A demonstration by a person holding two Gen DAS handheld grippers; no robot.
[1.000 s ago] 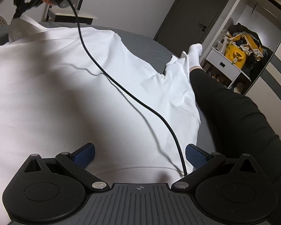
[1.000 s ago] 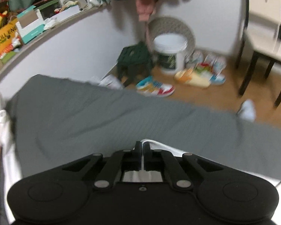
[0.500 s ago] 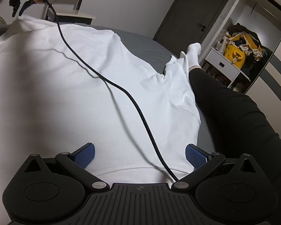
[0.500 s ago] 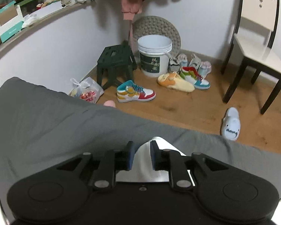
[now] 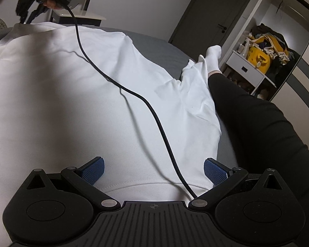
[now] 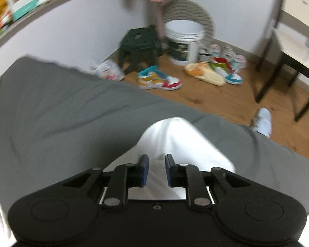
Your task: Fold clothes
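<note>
— Left gripper (image 5: 153, 171) is spread wide on my feed, both blue pads (image 5: 92, 169) apart over the hem of the white garment (image 5: 76, 103), gripping nothing.

— And the other?

— Right gripper (image 6: 156, 169) has its jaws parted a little, a narrow gap. A rounded fold of white cloth (image 6: 175, 142) lies under and ahead of the fingers; I can't tell whether the pads touch it. That view is blurred.

— Where's the garment overall?

— Spread across the grey bed (image 5: 154, 47), covering most of the left view. 1 black cable (image 5: 134, 94) trails over it up to the device gripped in a hand (image 5: 51, 1) at the far end. To the right, a leg in black (image 5: 257, 123) with a white sock (image 5: 213, 58) lies beside the cloth's edge.

— Past the bed?

— Wooden floor, a white bucket (image 6: 183, 43), a green stool (image 6: 139, 45) and sneakers (image 6: 158, 81).
</note>
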